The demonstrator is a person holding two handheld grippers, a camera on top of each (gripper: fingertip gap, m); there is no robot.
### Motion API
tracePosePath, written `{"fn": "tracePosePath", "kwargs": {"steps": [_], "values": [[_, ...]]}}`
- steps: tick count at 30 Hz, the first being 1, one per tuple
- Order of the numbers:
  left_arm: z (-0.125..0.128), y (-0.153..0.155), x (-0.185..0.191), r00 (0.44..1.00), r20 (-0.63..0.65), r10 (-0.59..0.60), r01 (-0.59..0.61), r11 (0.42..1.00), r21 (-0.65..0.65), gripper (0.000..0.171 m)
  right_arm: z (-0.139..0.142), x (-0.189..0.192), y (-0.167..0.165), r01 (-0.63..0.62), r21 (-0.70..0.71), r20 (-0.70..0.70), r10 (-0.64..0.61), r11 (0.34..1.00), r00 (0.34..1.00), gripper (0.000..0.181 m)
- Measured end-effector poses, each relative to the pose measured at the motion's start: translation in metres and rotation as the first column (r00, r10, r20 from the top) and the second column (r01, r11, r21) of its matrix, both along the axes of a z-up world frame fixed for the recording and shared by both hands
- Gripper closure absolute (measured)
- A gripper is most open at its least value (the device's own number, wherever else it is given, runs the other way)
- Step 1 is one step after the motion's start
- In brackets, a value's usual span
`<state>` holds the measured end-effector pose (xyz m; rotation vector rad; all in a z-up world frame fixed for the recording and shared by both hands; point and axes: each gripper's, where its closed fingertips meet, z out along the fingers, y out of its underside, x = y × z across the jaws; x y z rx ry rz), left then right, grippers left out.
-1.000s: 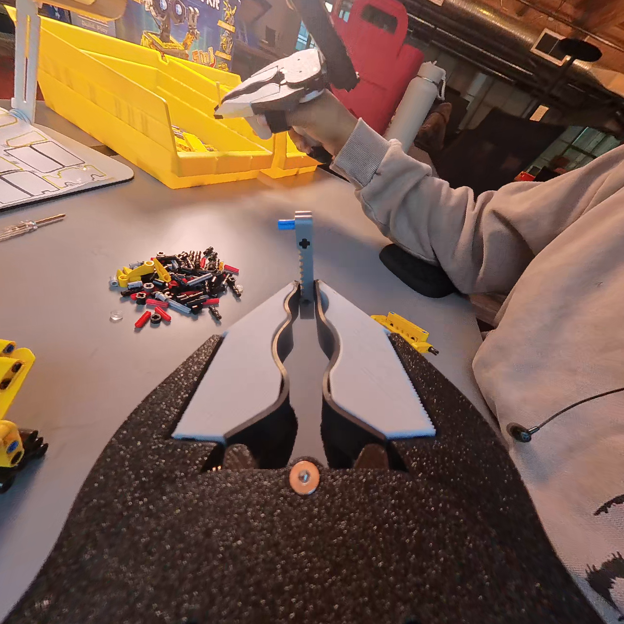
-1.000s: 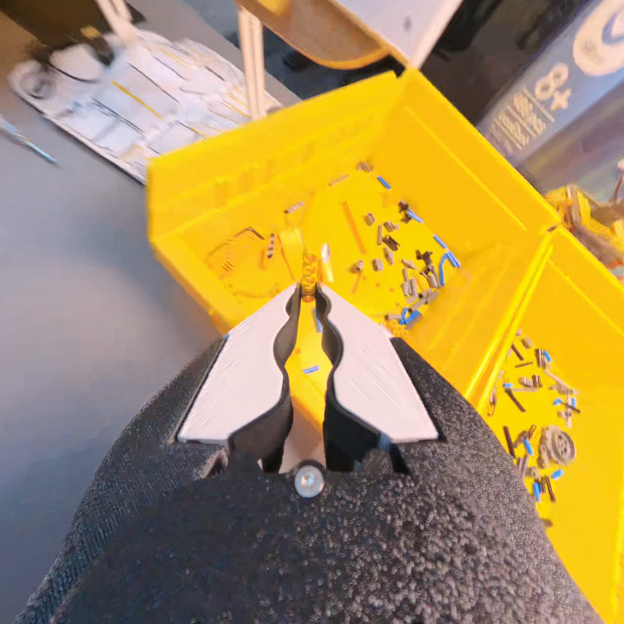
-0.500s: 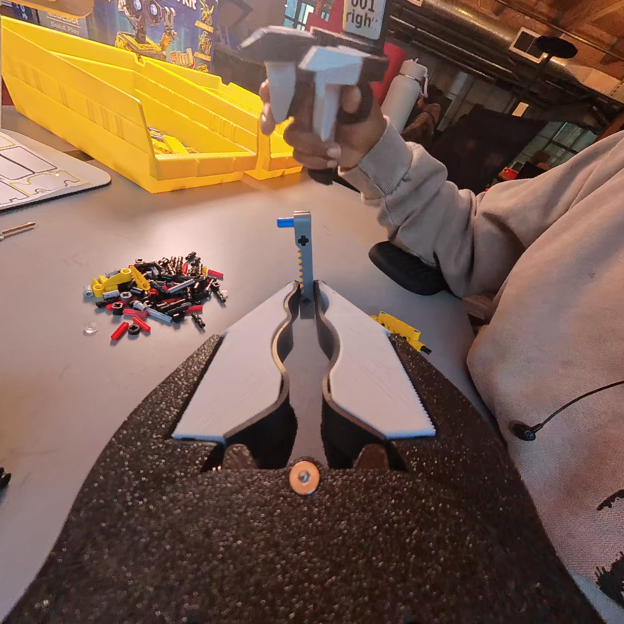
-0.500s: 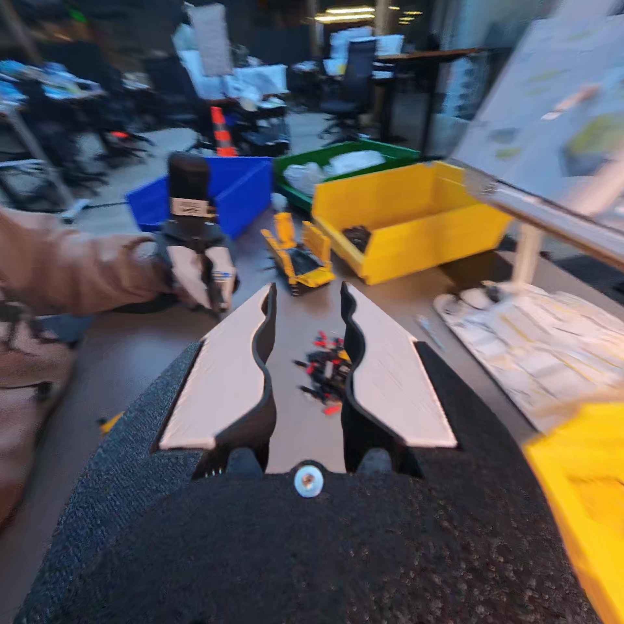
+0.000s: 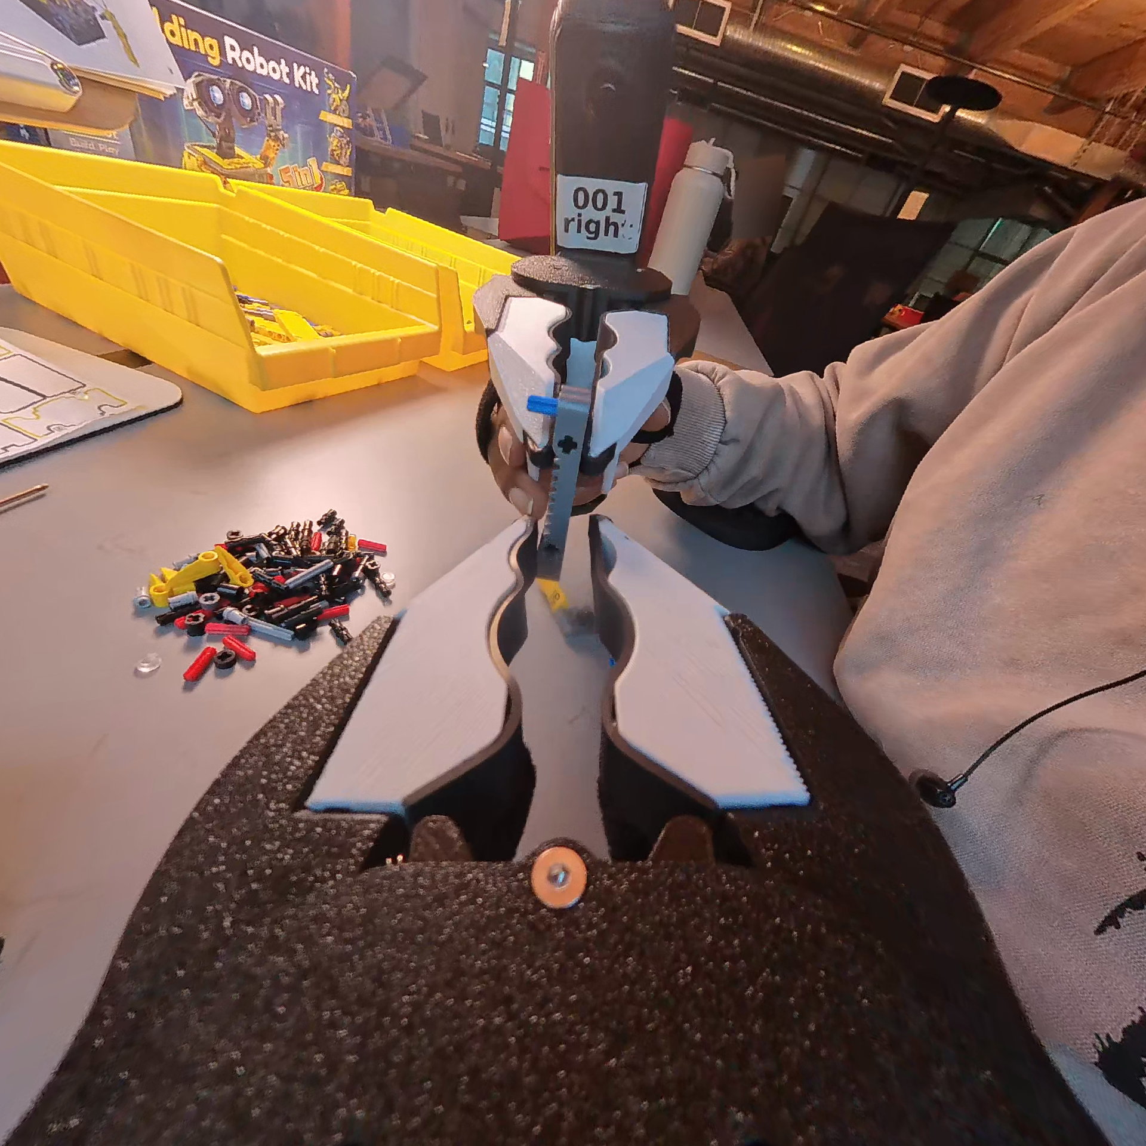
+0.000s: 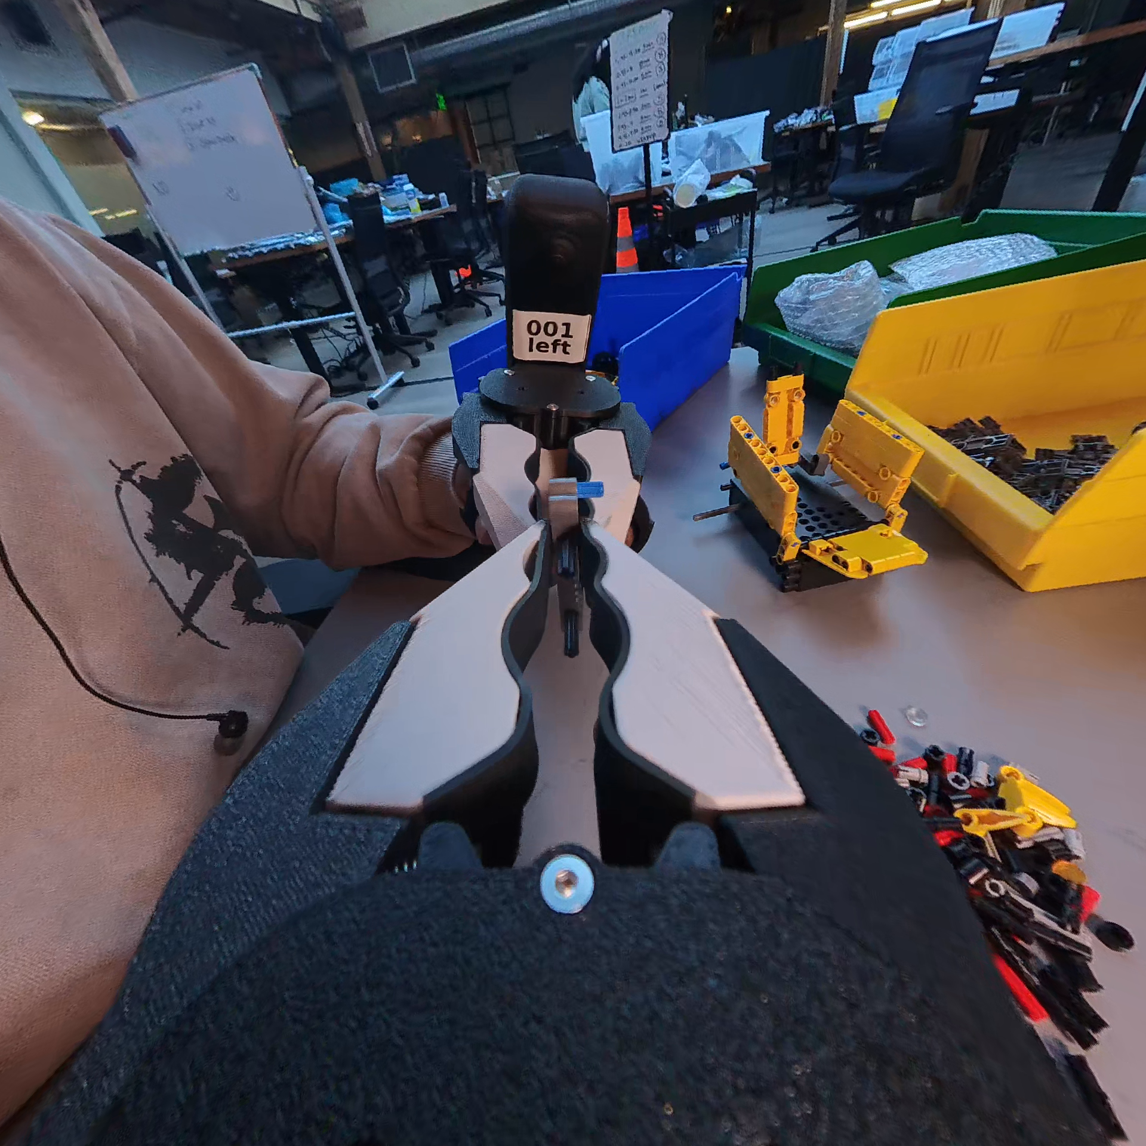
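Right gripper (image 6: 567,539): mine's clamped on the grey toothed plastic rack bar (image 5: 567,459), the one with a blue pin (image 5: 541,404) at its top. The bar stands upright over the grey table (image 5: 372,446).
Left gripper (image 5: 561,533): slack, with a finger on either side of the bar's foot and only one touching it.
Progress: looks like the right alone carries it.
Nearby: loose pile of small black, red and yellow pieces (image 5: 266,583).
Murky: there's a dark stub (image 6: 569,620) between my right fingers, no clue what it is.

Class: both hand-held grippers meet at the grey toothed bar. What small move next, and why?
Probably tighten the right hand-held gripper on the grey toothed bar before the left hand-held gripper backs off: the bar sits between both, and a gap shows beside it at the left one.
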<state>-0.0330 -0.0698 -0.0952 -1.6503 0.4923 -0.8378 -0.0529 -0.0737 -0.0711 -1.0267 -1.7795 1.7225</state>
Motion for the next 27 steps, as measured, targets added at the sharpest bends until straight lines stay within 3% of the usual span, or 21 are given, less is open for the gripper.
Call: {"fn": "tracePosePath", "kwargs": {"steps": [5, 11, 17, 27], "values": [[0.01, -0.003, 0.0, 0.999, 0.047, -0.021, 0.019, 0.999, 0.038, 0.16, -0.001, 0.001, 0.0, -0.027, -0.08, 0.048, 0.031, 0.996, 0.998, 0.175], [0.012, -0.007, 0.002, 0.991, 0.115, -0.066, 0.067, 0.998, -0.002, 0.167, -0.001, 0.002, -0.008, -0.067, -0.19, 0.065, 0.081, 0.98, 0.995, 0.175], [0.022, -0.003, -0.007, 0.993, 0.12, -0.002, 0.0, 1.0, 0.021, 0.166, 0.009, -0.002, -0.004, -0.023, -0.177, -0.021, 0.019, 0.984, 1.0, 0.176], [0.036, -0.004, -0.013, 0.991, 0.126, 0.031, -0.04, 0.997, 0.069, 0.168, 0.01, 0.004, 0.001, -0.078, -0.213, -0.058, 0.067, 0.974, 0.996, 0.176]]}}
